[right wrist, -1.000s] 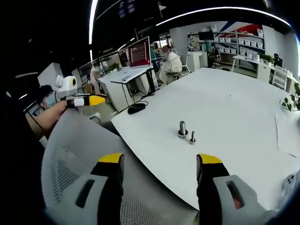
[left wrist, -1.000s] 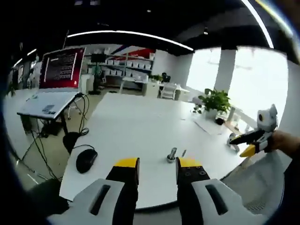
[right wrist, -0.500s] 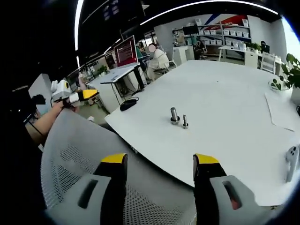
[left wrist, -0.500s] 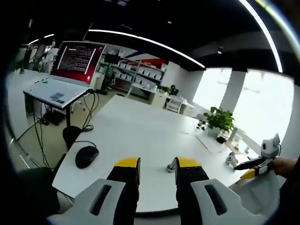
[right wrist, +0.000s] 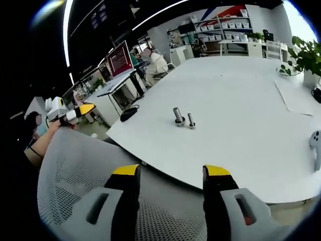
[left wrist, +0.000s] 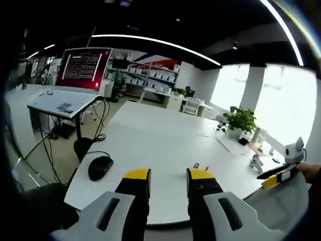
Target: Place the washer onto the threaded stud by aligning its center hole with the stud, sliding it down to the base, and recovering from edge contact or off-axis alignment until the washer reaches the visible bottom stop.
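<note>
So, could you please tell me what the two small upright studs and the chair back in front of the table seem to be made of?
The two small grey studs look like bare metal: dull silvery sheen, darker bands that may be threads. The pale grey chair back looks like woven mesh fabric, with fine holes across it.

Both feeds usable but soft. Left gripper view: I get heavy blow-out from the windows (left wrist: pixel 281 100) on the rt side, detail there gone; ceiling dark except a curved light strip (left wrist: pixel 155 42). Table top (left wrist: pixel 150 135) bright, near-white, w/ faint shadows. Right gripper view: another light strip (right wrist: pixel 67 25) flares at upper left, and the table (right wrist: pixel 241 110) is evenly lit. Fisheye bends straight lines toward the edges (worst near the periphery). Mesh chair back (right wrist: pixel 75 170) slightly blurred; small parts mid-table look soft.
</note>
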Motion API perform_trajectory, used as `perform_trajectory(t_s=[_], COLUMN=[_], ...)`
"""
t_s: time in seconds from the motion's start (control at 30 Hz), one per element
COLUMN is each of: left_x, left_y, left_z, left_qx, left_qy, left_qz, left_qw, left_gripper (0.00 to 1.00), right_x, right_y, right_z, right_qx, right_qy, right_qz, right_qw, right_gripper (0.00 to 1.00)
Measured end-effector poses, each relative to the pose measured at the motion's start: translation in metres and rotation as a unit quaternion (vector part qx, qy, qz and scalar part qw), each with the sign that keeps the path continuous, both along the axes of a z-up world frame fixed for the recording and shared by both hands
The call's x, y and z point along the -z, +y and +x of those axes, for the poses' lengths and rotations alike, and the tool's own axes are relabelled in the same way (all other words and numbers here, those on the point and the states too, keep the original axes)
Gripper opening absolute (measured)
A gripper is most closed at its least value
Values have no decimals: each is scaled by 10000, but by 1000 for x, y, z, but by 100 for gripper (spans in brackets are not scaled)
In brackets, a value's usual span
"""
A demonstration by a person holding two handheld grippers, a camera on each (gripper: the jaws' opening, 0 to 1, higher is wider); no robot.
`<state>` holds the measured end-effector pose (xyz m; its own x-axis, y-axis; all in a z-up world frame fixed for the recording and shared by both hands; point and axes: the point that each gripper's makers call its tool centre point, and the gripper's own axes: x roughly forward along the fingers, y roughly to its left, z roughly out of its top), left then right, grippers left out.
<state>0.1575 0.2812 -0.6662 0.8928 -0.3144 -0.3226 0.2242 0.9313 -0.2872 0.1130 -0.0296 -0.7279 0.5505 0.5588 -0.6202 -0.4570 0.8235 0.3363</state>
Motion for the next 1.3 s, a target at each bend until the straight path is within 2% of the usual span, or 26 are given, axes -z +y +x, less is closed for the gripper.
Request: perform_trajectory(t_s=[0.23, 0.57, 0.7, 0.8, 0.87, 0.97, 1.27, 1.3], left_x=[3, 6, 12, 20, 21, 30, 35, 35], left_y=[1, 2, -2, -9, -10, -13, -9, -10], left_z=[0, -1, -2, -7, -7, -12, -13, -13], left_qx=[2, 17, 167, 378, 398, 529, 492, 474], left_qy=[78, 138, 305, 606, 644, 894, 1038, 981], left_qz=[66, 42, 78, 135, 121, 250, 297, 300], left_qw=[9999, 9999, 9994, 9974, 9971, 9943, 9929, 9936], left_gripper=[26, 21, 21, 21, 22, 21, 20, 20], right_x=[3, 1, 0, 0, 0, 1, 2, 3], right_y=[1, 3, 3, 4, 4, 3, 3, 4], right_z=[-2, -1, 0, -1, -1, 0, -2, -2], right_qx=[-7, 25, 51, 32, 46, 87, 50, 29], right_qy=[137, 144, 147, 148, 155, 150, 188, 205], right_qz=[82, 245, 303, 326, 331, 318, 300, 295], right_qw=[9999, 9996, 9994, 9994, 9993, 9993, 9994, 9994], right_gripper=[51, 50, 50, 50, 50, 49, 49, 49])
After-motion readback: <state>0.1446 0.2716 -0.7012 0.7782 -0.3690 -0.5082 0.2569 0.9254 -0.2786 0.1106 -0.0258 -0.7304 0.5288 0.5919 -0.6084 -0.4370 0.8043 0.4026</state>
